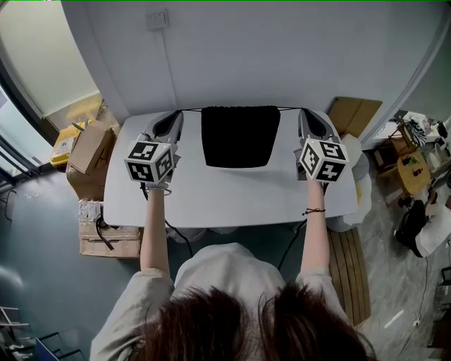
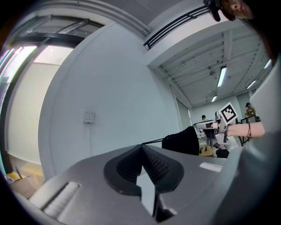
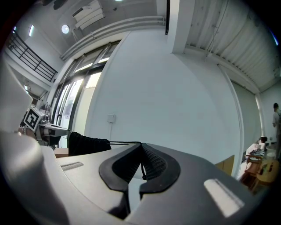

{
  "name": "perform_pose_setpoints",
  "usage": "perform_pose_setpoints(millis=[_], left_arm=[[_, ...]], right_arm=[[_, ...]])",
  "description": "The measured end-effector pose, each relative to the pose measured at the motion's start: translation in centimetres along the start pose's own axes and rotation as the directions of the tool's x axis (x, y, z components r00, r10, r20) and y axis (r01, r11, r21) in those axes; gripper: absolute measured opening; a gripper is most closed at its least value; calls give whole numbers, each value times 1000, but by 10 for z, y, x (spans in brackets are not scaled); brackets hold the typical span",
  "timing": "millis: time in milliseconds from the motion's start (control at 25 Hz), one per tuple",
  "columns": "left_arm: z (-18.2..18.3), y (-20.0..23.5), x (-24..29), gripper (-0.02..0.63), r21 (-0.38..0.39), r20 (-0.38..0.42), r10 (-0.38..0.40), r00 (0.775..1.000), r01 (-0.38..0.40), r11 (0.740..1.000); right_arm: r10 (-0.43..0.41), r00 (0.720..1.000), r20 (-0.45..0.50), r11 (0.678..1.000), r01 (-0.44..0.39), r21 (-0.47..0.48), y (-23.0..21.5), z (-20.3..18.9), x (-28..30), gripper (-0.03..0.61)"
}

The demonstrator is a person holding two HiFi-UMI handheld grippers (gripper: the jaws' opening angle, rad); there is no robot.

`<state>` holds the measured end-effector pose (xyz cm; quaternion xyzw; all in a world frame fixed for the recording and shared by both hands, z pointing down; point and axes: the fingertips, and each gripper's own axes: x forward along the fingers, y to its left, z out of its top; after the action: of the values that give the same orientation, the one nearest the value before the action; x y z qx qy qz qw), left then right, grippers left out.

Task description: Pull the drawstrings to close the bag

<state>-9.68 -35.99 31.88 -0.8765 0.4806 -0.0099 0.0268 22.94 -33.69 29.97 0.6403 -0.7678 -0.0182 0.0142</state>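
Cardboard boxes [image 1: 88,151] stand on the floor at the 9 o'clock side of the table [image 1: 232,190].

The left gripper [image 1: 177,113] is held level above the table's far left corner, at 9 o'clock from the bag. In the left gripper view its jaws are closed, pads together, on the left drawstring [image 2: 151,142]. This cord runs taut from the jaw tips toward 2 o'clock to the bag [image 2: 182,140].

The black bag [image 1: 239,135] lies flat at the table's 12 o'clock edge, near the wall [image 1: 282,49]. Its mouth faces the wall and its rounded bottom faces the person. The top edge is nearly as wide as the body. A wall switch [image 1: 158,20] is mounted at 11 o'clock from the bag.

The right drawstring [image 1: 287,108] leaves the bag's top right corner and runs straight toward 3 o'clock to the right gripper [image 1: 304,113]. In the right gripper view this gripper's jaws are closed on the cord [image 3: 125,143], and a short loose end hangs between the pads [image 3: 153,162] toward 6 o'clock. The bag [image 3: 88,144] lies at 9 o'clock from the jaw tips.
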Motion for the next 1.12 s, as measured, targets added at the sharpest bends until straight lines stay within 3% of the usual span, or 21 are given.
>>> perform_pose_setpoints(millis=[1120], left_arm=[[-3,5,-7,0,-11,-3,24,1000,-24,1000]], right_arm=[[-42,999,0,996,42,74,-12,-11,-6,17]])
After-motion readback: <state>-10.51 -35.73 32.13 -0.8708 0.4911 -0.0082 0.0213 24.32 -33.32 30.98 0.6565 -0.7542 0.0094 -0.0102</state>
